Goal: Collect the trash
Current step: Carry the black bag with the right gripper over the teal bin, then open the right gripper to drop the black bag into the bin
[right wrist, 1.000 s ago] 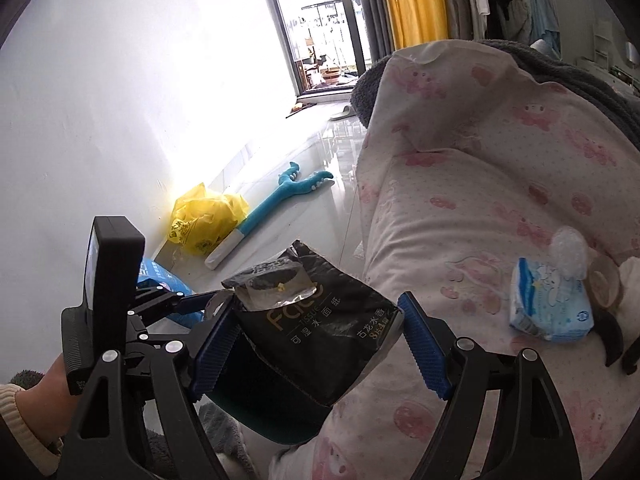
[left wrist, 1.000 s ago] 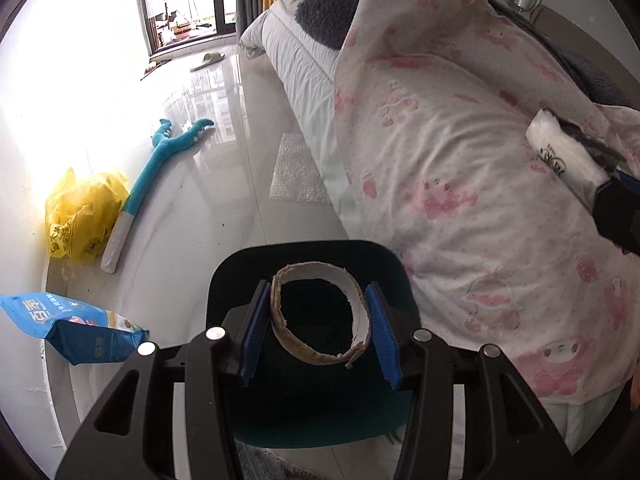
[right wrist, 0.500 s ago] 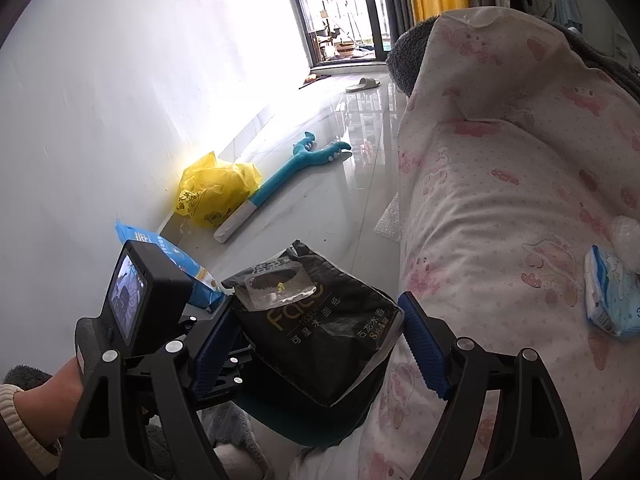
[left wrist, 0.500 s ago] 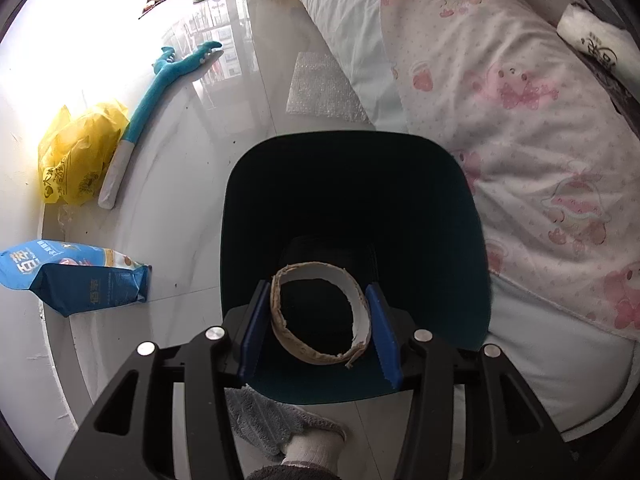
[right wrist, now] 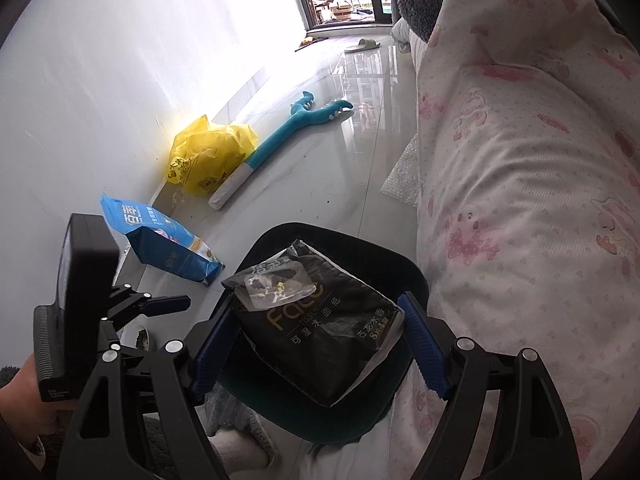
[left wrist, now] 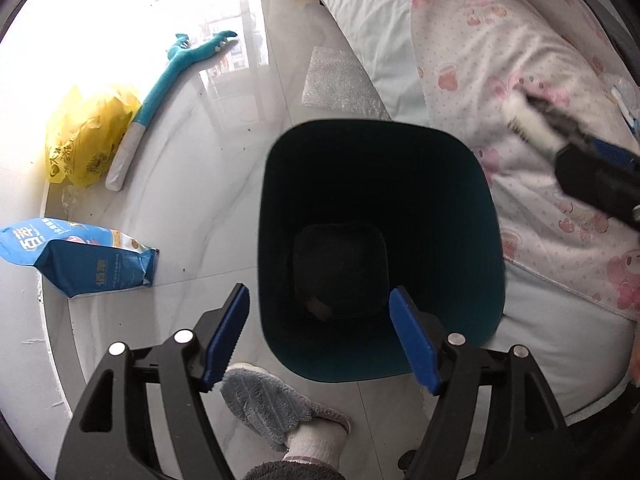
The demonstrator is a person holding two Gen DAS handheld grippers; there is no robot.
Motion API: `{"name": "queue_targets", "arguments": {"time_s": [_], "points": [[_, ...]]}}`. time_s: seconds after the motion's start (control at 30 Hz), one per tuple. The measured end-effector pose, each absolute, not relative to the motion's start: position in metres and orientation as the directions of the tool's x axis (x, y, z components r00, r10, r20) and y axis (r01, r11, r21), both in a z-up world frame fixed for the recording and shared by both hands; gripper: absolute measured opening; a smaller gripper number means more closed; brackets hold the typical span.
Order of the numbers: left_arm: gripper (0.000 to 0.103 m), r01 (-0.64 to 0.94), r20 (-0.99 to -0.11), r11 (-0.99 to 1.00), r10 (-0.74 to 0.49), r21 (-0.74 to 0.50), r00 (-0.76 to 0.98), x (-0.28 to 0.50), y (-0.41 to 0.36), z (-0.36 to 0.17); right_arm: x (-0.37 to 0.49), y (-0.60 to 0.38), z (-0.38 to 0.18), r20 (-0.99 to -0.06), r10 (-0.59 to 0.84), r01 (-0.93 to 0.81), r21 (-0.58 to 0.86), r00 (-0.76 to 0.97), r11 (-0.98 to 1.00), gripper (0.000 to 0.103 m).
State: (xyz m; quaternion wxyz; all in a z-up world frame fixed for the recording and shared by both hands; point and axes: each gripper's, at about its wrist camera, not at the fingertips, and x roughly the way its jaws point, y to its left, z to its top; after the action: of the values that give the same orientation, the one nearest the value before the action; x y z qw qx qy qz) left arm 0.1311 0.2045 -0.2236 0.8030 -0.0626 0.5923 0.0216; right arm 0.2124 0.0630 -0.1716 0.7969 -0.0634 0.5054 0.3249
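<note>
The left tool [left wrist: 320,330] has let go: its jaws, a second ago clamped on a torn cardboard ring, are opening with nothing between them. The ring is gone from the pads; a small pale scrap [left wrist: 318,307] shows on the dark floor of the teal bin [left wrist: 486,216], too dim to tell if it is the ring. The bin's mouth now fills the left wrist view. The right tool [right wrist: 318,340], with the black tissue pack [right wrist: 320,324], has come down over the bin's near rim.

The bottom of the dark bin [left wrist: 472,216] is lost in shadow; a small brownish thing [left wrist: 318,305] there cannot be identified. The right gripper [left wrist: 536,120] is motion-blurred and cut off by the left wrist view's right edge.
</note>
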Motion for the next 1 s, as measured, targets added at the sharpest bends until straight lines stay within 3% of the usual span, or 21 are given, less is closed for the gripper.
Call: {"name": "queue_targets", "arguments": {"time_s": [0.3,1.0], "points": [[0.076,-0.206,-0.894,0.971,-0.020,-0.124,0.448,0.118,0.236,-0.188,0.212,0.081,-0.205,-0.886,0.409,-0.572,0.222,0.220,0.790,0.081],[0.090,-0.155,-0.694,0.982,0.038,-0.106,0.719,0.087,0.234,-0.098,0.211,0.109,-0.272,-0.950,0.286,-0.553,0.172,0.126,0.816,0.081]]}}
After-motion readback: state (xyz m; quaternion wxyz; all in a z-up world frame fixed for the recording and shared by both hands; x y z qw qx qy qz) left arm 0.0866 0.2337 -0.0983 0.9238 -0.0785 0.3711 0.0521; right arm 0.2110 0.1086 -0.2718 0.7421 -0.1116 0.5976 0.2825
